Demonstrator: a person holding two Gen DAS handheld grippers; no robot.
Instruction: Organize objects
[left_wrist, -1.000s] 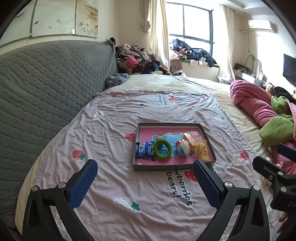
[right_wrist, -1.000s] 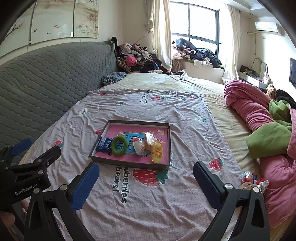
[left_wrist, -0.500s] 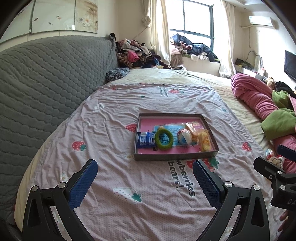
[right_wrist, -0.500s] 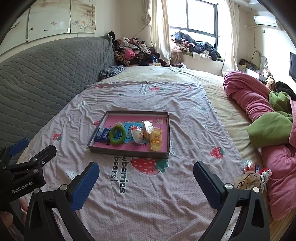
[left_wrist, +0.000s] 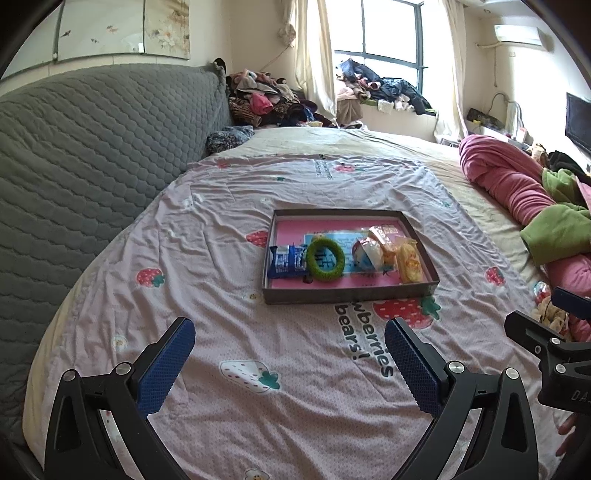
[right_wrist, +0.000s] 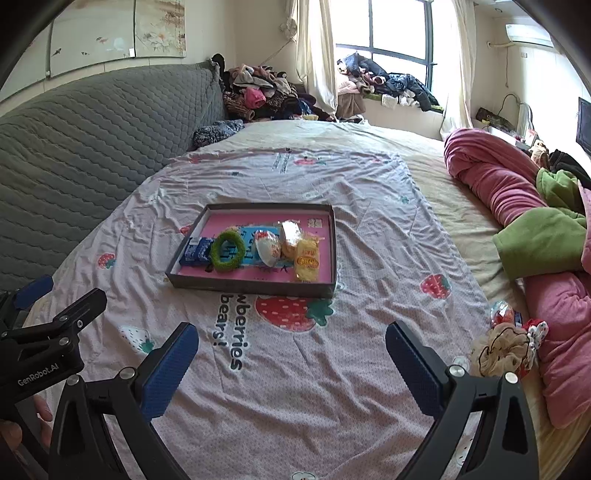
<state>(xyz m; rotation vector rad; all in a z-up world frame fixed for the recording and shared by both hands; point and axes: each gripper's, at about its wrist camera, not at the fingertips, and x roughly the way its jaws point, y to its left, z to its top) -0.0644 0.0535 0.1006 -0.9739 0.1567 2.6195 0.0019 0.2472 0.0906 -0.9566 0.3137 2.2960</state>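
Hovering low over the bed, the left tongs (left_wrist: 290, 354) stand spread wide with nothing between their blue pads, and the right tongs (right_wrist: 291, 356) beside them are just as wide and just as empty. Ahead of both, well apart from the pads, a shallow dark-walled tray (left_wrist: 347, 294) with a pink floor lies on the strawberry-print sheet (left_wrist: 207, 258); from the left wrist view it sits slightly right of centre, from the right wrist view slightly left. Inside it, left to right, lie a blue snack packet (left_wrist: 285, 260), a fuzzy green ring (left_wrist: 325, 260) overlapping a blue card, a white wrapped snack (left_wrist: 367, 253), and a yellow packet (left_wrist: 409, 260) against the right wall. Farther right, off the sheet beside the rolled pink blanket (right_wrist: 495, 184), rests a beige scrunchie (right_wrist: 502, 349) with a small red-and-white item touching it.
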